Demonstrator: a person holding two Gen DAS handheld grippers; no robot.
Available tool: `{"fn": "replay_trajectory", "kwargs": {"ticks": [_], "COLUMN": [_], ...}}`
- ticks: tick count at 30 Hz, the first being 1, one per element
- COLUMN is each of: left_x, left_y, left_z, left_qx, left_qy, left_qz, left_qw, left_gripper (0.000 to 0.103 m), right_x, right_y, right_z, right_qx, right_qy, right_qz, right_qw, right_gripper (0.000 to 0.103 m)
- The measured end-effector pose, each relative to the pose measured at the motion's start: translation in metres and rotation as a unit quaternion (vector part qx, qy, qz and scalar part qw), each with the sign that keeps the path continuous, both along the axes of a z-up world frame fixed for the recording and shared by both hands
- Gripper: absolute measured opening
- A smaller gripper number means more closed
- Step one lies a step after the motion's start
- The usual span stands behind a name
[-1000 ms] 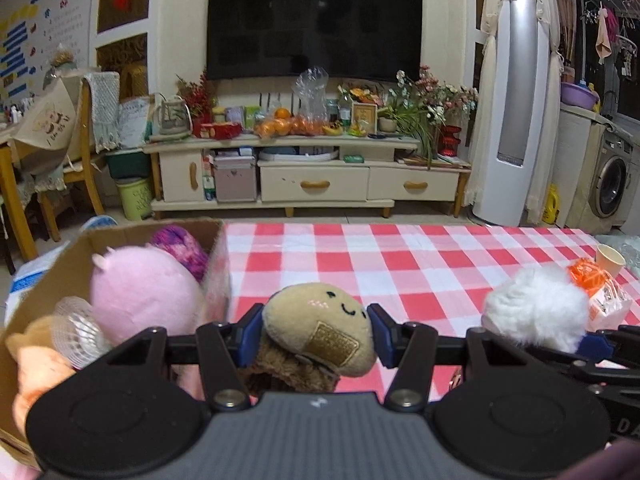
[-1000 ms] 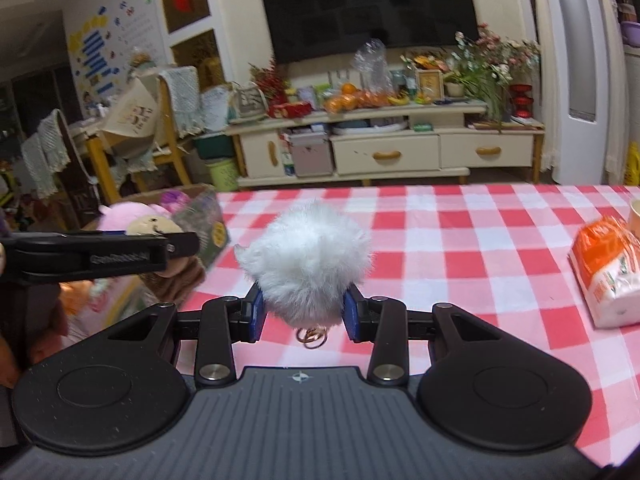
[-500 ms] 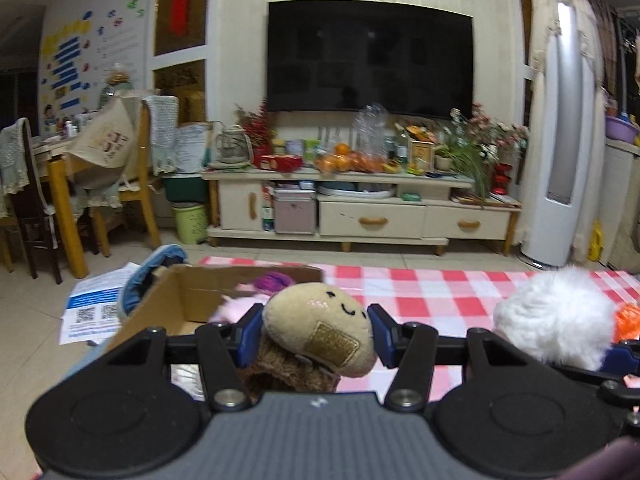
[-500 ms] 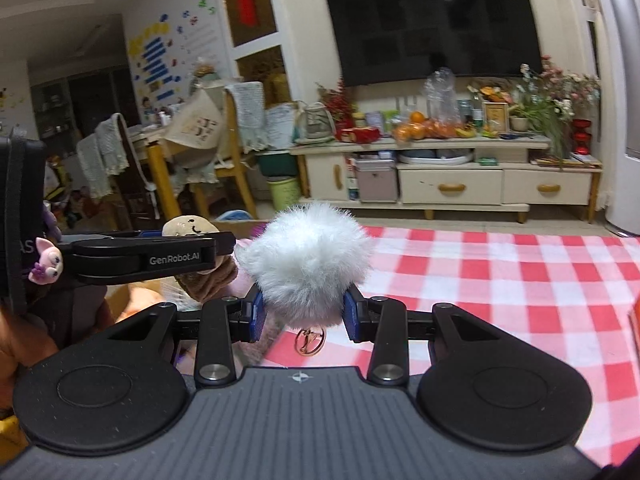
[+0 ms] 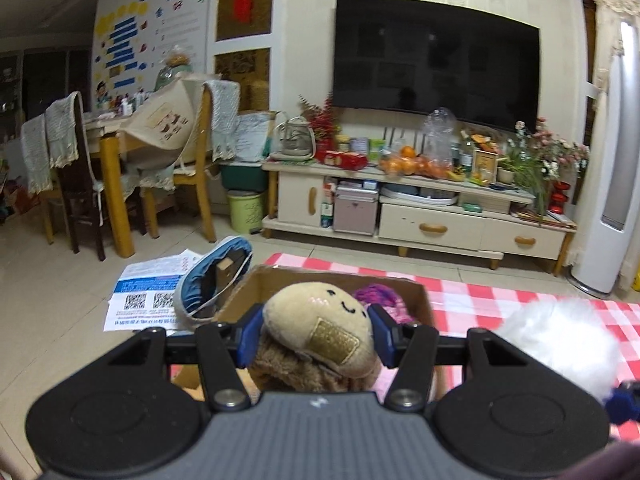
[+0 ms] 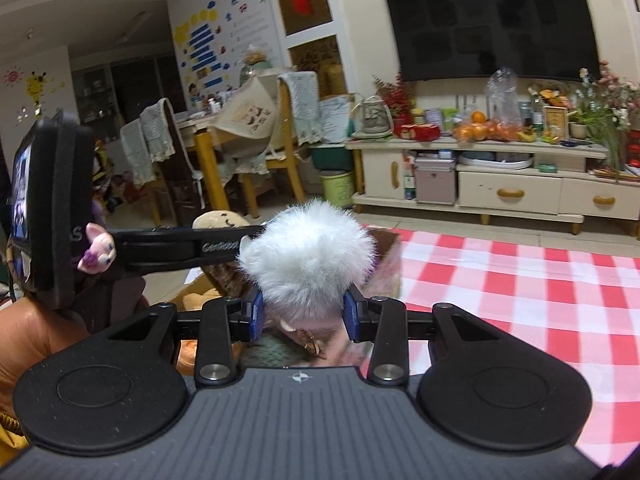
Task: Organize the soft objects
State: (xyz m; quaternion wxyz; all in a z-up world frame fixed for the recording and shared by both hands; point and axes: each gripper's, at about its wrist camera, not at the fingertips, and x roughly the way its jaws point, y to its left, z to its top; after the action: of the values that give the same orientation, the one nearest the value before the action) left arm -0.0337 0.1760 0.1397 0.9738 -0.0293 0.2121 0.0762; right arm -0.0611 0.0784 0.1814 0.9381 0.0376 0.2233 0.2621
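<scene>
My left gripper [image 5: 314,334] is shut on a tan plush toy with a smiling face [image 5: 320,330] and holds it over the open cardboard box [image 5: 332,276]. A purple knitted toy [image 5: 378,298] lies inside the box. My right gripper [image 6: 304,314] is shut on a white fluffy pom-pom [image 6: 308,256] and holds it just right of the left gripper, above the box's near edge. The pom-pom also shows in the left wrist view [image 5: 560,344]. The tan plush also shows in the right wrist view [image 6: 220,220], behind the left gripper's finger.
The box stands at the left end of a table with a red-and-white checked cloth [image 6: 520,280]. Beyond are a TV cabinet [image 5: 420,216], chairs and a dining table [image 5: 120,152], and papers and a blue bag on the floor [image 5: 180,292].
Both grippers have moved left and risen with their toys, from over the checked cloth to over the cardboard box. The views have tilted up, so the box contents are mostly hidden.
</scene>
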Motion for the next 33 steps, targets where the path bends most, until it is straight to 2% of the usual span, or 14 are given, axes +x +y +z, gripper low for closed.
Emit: {"fn": "replay_trajectory", "kwargs": {"ticks": [8,16,19,21,22,24,25,27,33], "left_x": [0.017,0.03,0.033,0.034,0.034,0.032,0.031,0.027,0.017], "left_y": [0.019,0.024,0.025,0.026,0.025,0.023,0.021,0.019,0.011], "left_z": [-0.011,-0.023,-0.027,-0.029,-0.029,-0.028,-0.026,-0.022,-0.015], "left_qx": [-0.01,0.0,0.005,0.006,0.008,0.017,0.022,0.027,0.032], "left_qy": [0.028,0.052,0.063,0.071,0.073,0.072,0.07,0.062,0.048], "left_qz": [0.021,0.026,0.028,0.028,0.028,0.03,0.028,0.024,0.011], "left_qw": [0.9994,0.9983,0.9976,0.9971,0.9969,0.9968,0.9969,0.9974,0.9983], "left_gripper": [0.055,0.058,0.063,0.084,0.088,0.097,0.099,0.102,0.102], "right_x": [0.017,0.021,0.02,0.019,0.017,0.012,0.01,0.003,-0.007], "right_y": [0.024,0.045,0.049,0.049,0.048,0.045,0.044,0.041,0.024], "right_z": [-0.023,-0.047,-0.05,-0.051,-0.05,-0.046,-0.044,-0.039,-0.034], "right_qx": [-0.017,-0.056,-0.062,-0.061,-0.057,-0.047,-0.043,-0.043,-0.03], "right_qy": [0.033,0.054,0.056,0.059,0.059,0.055,0.05,0.043,0.033], "right_qz": [0.027,0.043,0.045,0.044,0.046,0.049,0.05,0.047,0.018], "right_qw": [0.999,0.996,0.995,0.995,0.996,0.996,0.997,0.997,0.999], "right_gripper": [0.047,0.048,0.058,0.07,0.072,0.091,0.095,0.096,0.098]}}
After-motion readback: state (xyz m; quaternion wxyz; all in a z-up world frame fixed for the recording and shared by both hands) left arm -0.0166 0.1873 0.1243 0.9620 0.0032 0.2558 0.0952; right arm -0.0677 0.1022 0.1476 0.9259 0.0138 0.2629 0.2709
